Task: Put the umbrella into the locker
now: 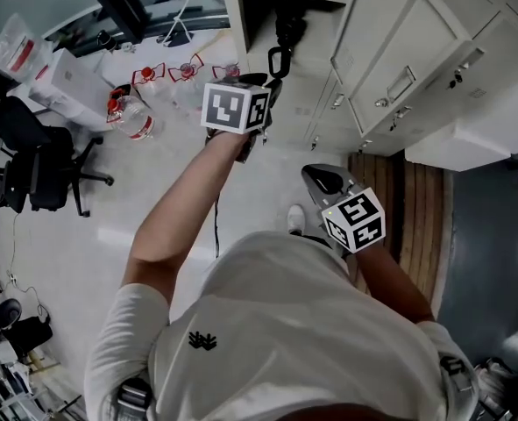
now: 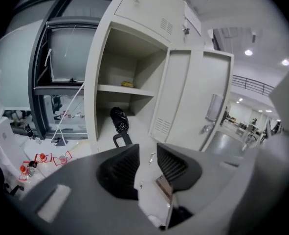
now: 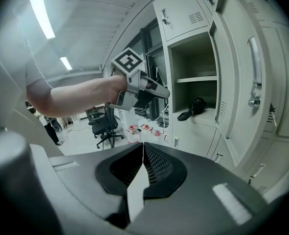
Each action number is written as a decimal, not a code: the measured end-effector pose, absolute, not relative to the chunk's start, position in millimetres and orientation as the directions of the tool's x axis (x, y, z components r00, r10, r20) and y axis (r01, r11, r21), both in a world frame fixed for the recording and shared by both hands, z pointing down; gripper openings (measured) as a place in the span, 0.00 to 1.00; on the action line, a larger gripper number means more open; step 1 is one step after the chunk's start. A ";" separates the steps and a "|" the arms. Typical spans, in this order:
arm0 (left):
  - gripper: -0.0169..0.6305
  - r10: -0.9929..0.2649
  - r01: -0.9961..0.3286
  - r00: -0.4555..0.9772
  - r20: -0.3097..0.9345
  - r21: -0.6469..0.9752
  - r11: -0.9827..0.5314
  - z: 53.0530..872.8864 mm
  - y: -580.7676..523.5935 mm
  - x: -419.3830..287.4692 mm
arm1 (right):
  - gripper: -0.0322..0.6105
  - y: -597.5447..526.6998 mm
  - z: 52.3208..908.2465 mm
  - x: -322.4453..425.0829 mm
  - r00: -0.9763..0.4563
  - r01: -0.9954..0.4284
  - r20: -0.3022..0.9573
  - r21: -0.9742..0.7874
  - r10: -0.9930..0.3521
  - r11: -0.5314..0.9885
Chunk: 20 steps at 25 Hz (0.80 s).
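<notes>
Left fingers (image 2: 121, 169): my 2 stand narrowly apart, nothing between them, aimed at the open locker (image 2: 99, 72).
Right fingers (image 3: 160, 166): my 2 are pressed together at the tips, empty.
Umbrella (image 2: 119, 118): black, folded, lying on the bottom of the locker's lower compartment, under the shelf (image 2: 120, 89), handle toward the front edge.
Door (image 2: 189, 97): swung open to the right of the compartment.
Floor (image 1: 153, 226): water bottles (image 1: 134, 117) and an office chair (image 1: 31, 165) off to my left.
</notes>
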State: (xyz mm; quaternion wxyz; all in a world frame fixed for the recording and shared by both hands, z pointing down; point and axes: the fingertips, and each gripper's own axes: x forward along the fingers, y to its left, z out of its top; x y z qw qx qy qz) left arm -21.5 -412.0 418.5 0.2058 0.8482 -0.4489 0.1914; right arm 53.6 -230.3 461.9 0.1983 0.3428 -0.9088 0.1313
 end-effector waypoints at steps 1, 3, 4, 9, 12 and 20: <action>0.27 -0.682 -0.836 0.530 0.503 0.177 -0.520 417.7 -402.0 -24.5 | 0.06 -225.6 461.7 51.2 -0.684 -0.678 0.451 -0.101 -0.574 0.728; 0.23 -0.682 -0.828 0.542 0.491 0.176 -0.532 416.9 -381.8 -30.2 | 0.06 -216.1 461.6 47.5 -0.678 -0.683 0.452 -0.097 -0.579 0.724; 0.21 -0.681 -0.823 0.550 0.483 0.176 -0.539 416.2 -371.8 -32.7 | 0.06 -211.5 461.5 46.1 -0.675 -0.686 0.453 -0.095 -0.583 0.721; 0.11 -0.661 -0.780 0.612 0.434 0.193 -0.595 411.4 -315.2 -42.0 | 0.06 -186.8 461.1 39.8 -0.654 -0.710 0.454 -0.091 -0.606 0.698; 0.11 -0.646 -0.754 0.644 0.411 0.194 -0.628 411.8 -276.2 -52.0 | 0.06 -171.3 459.1 35.2 -0.642 -0.726 0.447 -0.091 -0.623 0.682; 0.11 -0.576 -0.689 0.706 0.413 0.212 -0.693 433.1 -169.4 -81.8 | 0.06 -122.2 459.2 15.8 -0.631 -0.741 0.441 -0.099 -0.638 0.664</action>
